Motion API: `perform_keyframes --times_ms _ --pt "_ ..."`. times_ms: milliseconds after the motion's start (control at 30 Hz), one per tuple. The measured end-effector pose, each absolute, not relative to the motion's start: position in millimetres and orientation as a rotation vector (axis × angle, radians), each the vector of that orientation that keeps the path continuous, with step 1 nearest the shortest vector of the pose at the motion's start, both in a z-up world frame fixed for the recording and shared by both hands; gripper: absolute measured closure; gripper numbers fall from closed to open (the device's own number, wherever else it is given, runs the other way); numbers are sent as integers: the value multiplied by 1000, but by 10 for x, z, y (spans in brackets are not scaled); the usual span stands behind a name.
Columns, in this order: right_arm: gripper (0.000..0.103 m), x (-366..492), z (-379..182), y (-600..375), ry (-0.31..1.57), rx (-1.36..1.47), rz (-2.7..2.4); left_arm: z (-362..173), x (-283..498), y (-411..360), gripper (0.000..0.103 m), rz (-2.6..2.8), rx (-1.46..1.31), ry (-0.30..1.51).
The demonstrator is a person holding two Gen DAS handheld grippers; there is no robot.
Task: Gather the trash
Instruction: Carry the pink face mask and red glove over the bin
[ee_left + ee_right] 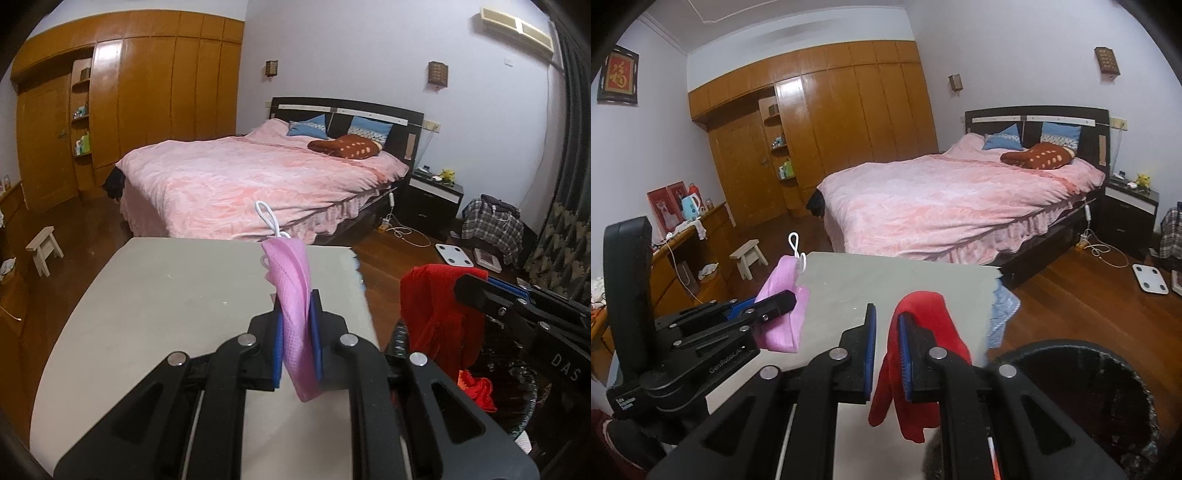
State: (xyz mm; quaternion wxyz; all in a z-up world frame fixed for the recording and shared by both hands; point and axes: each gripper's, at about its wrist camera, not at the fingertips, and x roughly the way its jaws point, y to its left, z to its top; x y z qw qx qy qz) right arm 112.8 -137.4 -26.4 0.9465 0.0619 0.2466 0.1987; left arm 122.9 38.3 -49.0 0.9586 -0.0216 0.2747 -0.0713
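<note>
Across the upper middle of both views, a wide bed (240, 177) under a soft, wrinkled pink cover; behind it, at upper left, a glossy brown wooden wardrobe (147, 92).

In the lower centre, a flat pale grey surface (166, 295), matte, with its near edge hidden by the black claw frames.

In the lower right corner of the right wrist view, a round black trash bin (1071, 345), cut off by the frame edge; inside too dark to make out.

Left claw (297, 306): held level above the surface, pointing toward the bed, clenched on the pink mask (291, 295) between its blue pads. Seen also at the left of the right wrist view (783, 301), tilted a little upward.

Right claw (886, 317): held just beside the surface's right edge and near the bin, jaws apart with grey surface visible in the gap. Red cloth (934, 325) draped over the right-hand finger only, hanging down on both sides of the pad, soft and limp. Lower end of it lost in the dark at the bottom of the frame.

Pink mask: thin woven texture, folded, sticking up and down out of the pads. At its top, a thin white ear loop (266, 216), curled upward in front of the bed.
</note>
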Motion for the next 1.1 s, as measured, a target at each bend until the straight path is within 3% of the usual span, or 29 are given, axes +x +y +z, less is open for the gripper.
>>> perform_keyframes --times_ms 1100 --pt "91 473 -504 -2708 535 166 135 -611 948 -892 91 -390 37 569"
